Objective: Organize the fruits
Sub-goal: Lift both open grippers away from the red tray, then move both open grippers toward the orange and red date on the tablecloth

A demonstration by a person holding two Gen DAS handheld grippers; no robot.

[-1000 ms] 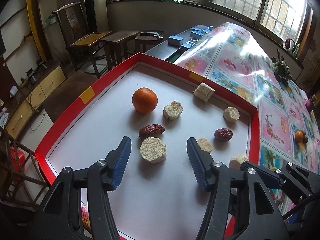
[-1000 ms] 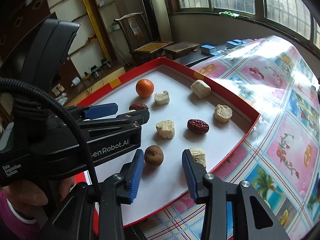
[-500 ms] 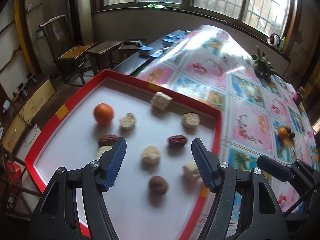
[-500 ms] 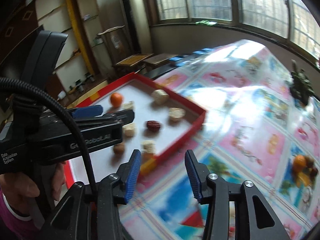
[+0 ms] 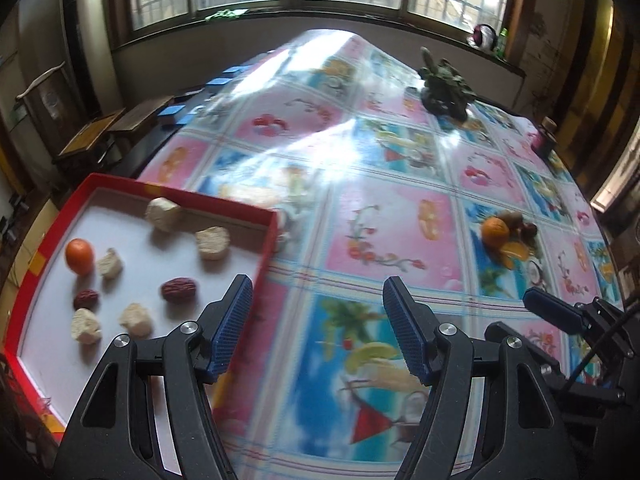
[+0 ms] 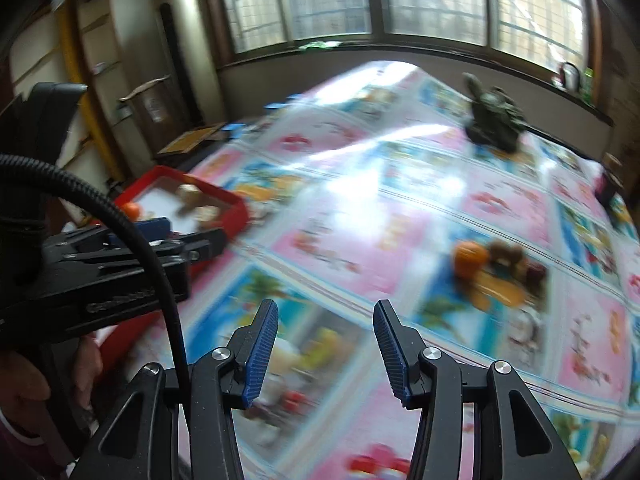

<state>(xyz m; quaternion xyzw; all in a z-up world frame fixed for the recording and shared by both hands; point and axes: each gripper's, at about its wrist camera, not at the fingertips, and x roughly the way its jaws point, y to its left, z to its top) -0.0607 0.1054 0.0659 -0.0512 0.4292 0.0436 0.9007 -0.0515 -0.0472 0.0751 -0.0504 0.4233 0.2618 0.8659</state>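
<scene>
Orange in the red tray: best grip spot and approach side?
Take the orange across its widest middle, coming from above. It is round, so any pair of opposite sides works. Set the fingers so neither lands on the pale chunk close beside it; the tray wall side looks free.

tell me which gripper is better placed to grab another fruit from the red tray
Left, probably. The left gripper is open, empty, beside the red tray near a date; the right gripper, opening and empty, is farther away.

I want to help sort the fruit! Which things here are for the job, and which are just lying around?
For the job: red tray, orange and two red dates in it, fruit pile on the tablecloth.

Just lying about: pale chunks in the tray, dark green ornament, blue boxes.
</scene>
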